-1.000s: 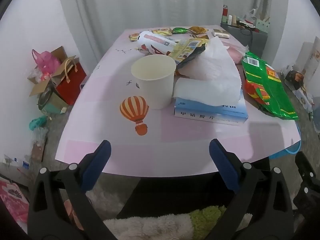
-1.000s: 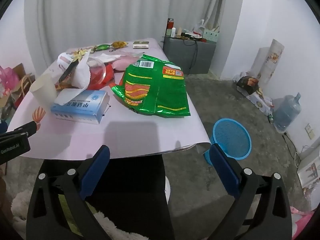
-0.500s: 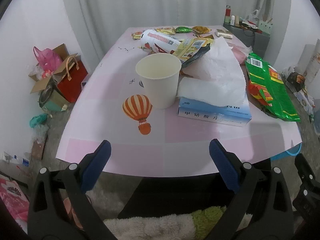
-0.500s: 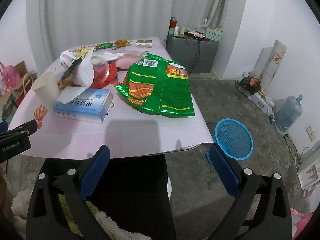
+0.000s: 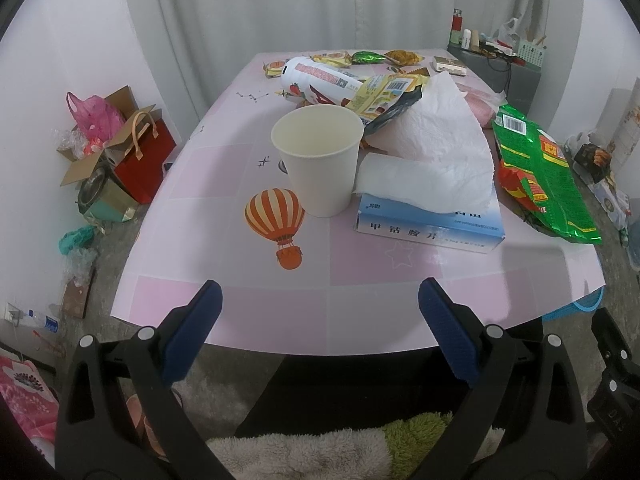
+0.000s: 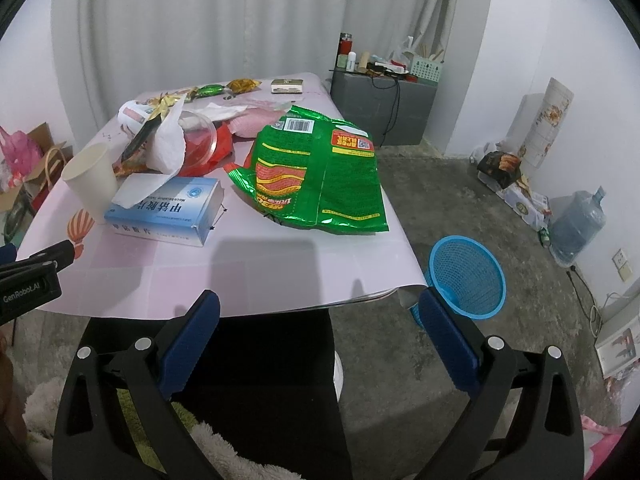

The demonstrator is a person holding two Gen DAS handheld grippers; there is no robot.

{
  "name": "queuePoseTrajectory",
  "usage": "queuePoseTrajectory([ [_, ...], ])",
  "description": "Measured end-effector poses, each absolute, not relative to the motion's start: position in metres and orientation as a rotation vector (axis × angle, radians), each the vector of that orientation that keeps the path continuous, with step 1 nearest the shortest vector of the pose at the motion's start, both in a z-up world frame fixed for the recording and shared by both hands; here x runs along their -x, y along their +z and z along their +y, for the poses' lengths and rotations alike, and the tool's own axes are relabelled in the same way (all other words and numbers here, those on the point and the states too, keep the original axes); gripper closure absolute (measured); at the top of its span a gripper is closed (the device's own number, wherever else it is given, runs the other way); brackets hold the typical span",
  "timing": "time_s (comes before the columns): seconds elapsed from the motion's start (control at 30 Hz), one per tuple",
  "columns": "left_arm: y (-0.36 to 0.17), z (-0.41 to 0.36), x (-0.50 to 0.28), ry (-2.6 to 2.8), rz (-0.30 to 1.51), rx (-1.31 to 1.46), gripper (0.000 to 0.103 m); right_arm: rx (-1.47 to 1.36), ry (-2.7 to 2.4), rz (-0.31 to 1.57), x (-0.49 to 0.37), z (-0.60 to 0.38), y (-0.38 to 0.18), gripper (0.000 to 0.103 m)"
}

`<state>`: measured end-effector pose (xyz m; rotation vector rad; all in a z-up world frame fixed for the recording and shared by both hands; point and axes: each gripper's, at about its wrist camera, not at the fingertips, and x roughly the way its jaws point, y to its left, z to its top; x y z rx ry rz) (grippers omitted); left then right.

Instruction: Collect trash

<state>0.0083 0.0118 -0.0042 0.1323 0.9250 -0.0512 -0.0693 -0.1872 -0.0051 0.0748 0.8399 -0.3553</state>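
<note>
Trash covers a pink table. A white paper cup stands upright near the middle, beside a blue-and-white box draped with white tissue. A green snack bag lies flat at the right edge. Wrappers and a white bottle lie behind. My left gripper is open at the table's near edge, short of the cup. My right gripper is open at the near right corner. A blue mesh basket stands on the floor, right of the table.
Red gift bag, cardboard box and pink plastic bag sit on the floor at left. A grey cabinet with bottles stands behind the table. A water jug and boxes line the right wall. A fluffy cushion lies below the grippers.
Both grippers have edged forward toward the table, so the cup and the green bag look slightly nearer. Both stay open and nothing on the table has moved.
</note>
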Motion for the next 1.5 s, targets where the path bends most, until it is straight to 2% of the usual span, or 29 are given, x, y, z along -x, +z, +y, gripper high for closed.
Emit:
queuePoseTrajectory([
  [1.5,-0.0029,0.0181,-0.0128,-0.069,0.898,-0.123,0.009,-0.114,-0.357,0.830,0.0682,-0.1898,-0.0076,0.006],
])
